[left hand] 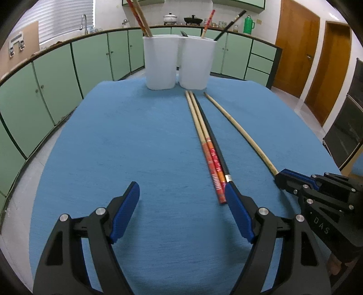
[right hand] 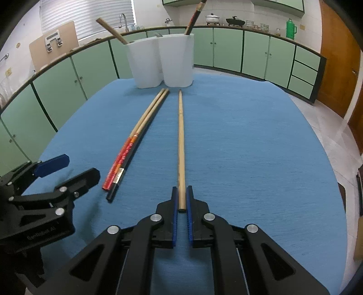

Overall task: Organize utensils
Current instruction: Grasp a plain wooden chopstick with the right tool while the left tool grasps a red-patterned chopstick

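A plain wooden chopstick (right hand: pixel 180 145) lies along the blue cloth, and my right gripper (right hand: pixel 181 192) is shut on its near end; the same chopstick (left hand: pixel 240 131) and right gripper (left hand: pixel 281 178) show at the right of the left wrist view. To its left lie two red-handled chopsticks (left hand: pixel 209 154) (right hand: pixel 129 145) with a black chopstick (left hand: pixel 221 158) (right hand: pixel 115 188) beside them. My left gripper (left hand: pixel 181 191) is open over bare cloth, its right finger close to the black chopstick's near end. Two joined white holders (left hand: pixel 179 61) (right hand: pixel 162 61) at the far edge hold several chopsticks.
The blue cloth (left hand: pixel 140 140) covers a round table. Green cabinets (left hand: pixel 54 74) curve around it, with a sink tap (left hand: pixel 84 21), pots and a green flask (left hand: pixel 248 23) on the counter. Wooden doors (left hand: pixel 313 63) stand at the right.
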A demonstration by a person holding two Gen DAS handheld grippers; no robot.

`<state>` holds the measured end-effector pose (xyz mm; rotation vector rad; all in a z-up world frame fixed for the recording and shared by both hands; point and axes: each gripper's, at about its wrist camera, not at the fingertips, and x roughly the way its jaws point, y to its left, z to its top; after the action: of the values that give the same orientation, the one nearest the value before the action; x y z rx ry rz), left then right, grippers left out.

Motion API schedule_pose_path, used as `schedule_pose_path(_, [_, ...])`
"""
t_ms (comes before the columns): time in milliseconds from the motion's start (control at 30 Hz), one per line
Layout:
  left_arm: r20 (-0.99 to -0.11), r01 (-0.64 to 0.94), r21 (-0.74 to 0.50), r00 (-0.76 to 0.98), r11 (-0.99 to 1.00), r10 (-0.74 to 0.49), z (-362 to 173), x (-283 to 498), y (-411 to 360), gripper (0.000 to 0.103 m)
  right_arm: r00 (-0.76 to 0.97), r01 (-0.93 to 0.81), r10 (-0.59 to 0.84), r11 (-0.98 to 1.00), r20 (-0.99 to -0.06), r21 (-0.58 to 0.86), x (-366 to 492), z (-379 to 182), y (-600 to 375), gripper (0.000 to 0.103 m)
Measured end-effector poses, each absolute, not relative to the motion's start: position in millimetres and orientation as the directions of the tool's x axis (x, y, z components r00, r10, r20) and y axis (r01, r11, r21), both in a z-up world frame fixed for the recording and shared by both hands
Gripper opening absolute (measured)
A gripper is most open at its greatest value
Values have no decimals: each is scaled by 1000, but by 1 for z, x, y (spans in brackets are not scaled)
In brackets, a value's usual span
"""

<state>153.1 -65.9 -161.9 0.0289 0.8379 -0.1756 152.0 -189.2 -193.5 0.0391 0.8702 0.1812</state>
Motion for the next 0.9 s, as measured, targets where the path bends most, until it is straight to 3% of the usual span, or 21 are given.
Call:
schedule_pose_path(433, [-789, 132, 10, 609, 991, -73, -178, 165, -74, 74, 629, -149, 196, 980, -752, 131, 152, -194, -194, 7])
schedule_pose_path(733, [-780, 124, -7, 621, 992, -83, -175, 162, -73, 45, 624, -151, 203, 979, -755, 139, 152, -194, -194, 8])
schedule_pose_path(833, [-778, 144, 7, 623, 990, -85, -175, 159, -80, 30, 623, -151, 209, 978, -754, 147, 153, -194, -195, 8])
schedule_pose_path(900, [-776, 161, 20, 625, 987, -86, -175, 158, -85, 12, 623, -149, 211, 977, -753, 151, 153, -194, -195, 7])
